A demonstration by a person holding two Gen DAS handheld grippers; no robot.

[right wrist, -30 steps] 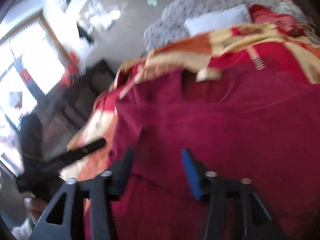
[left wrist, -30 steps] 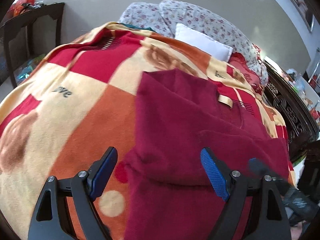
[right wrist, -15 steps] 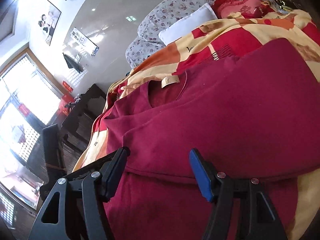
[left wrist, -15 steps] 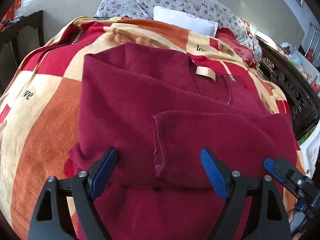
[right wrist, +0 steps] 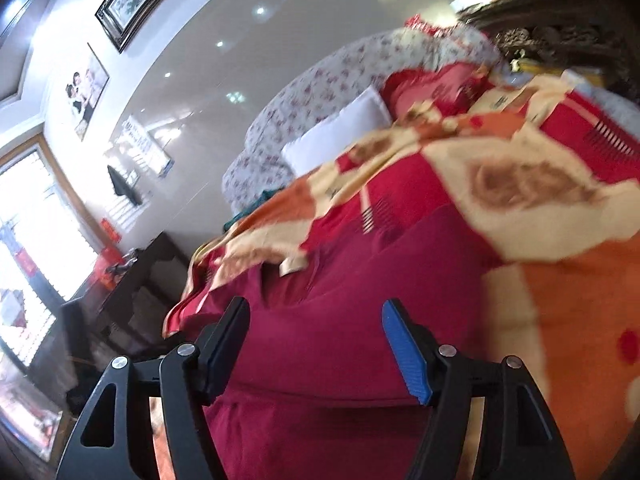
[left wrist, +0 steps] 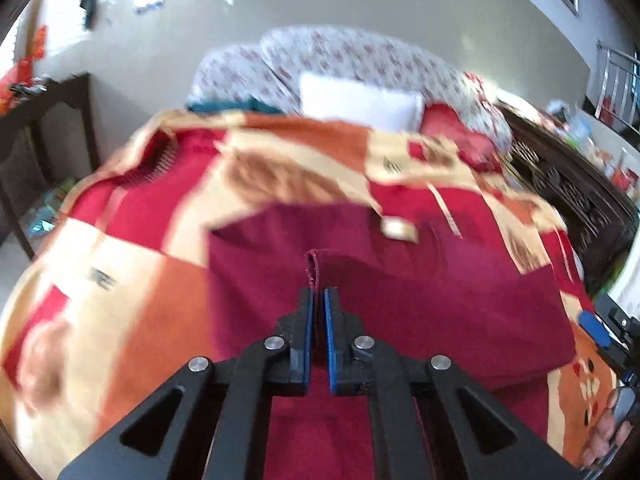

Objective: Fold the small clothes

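A maroon sweater (left wrist: 440,308) lies spread on a red, orange and cream blanket (left wrist: 160,300), its tan neck label (left wrist: 398,229) at the far end. One sleeve is folded across the body. My left gripper (left wrist: 319,294) is shut on that sleeve's cuff (left wrist: 313,266) and holds it a little above the sweater. In the right wrist view my right gripper (right wrist: 316,312) hovers over the near part of the sweater (right wrist: 340,280). Its jaws are opening and they press on nothing. Its blue pad (left wrist: 596,328) shows at the right edge of the left wrist view.
A white pillow (left wrist: 360,106) and a floral bolster (left wrist: 340,52) lie at the bed's head. A dark wooden table (left wrist: 52,92) stands to the left, carved dark furniture (left wrist: 568,188) to the right. A person's hand (left wrist: 604,436) holds the right gripper.
My left gripper has shut on the sleeve cuff and risen with it. My right gripper has swung sideways along the sweater's near edge and rolled, still open.
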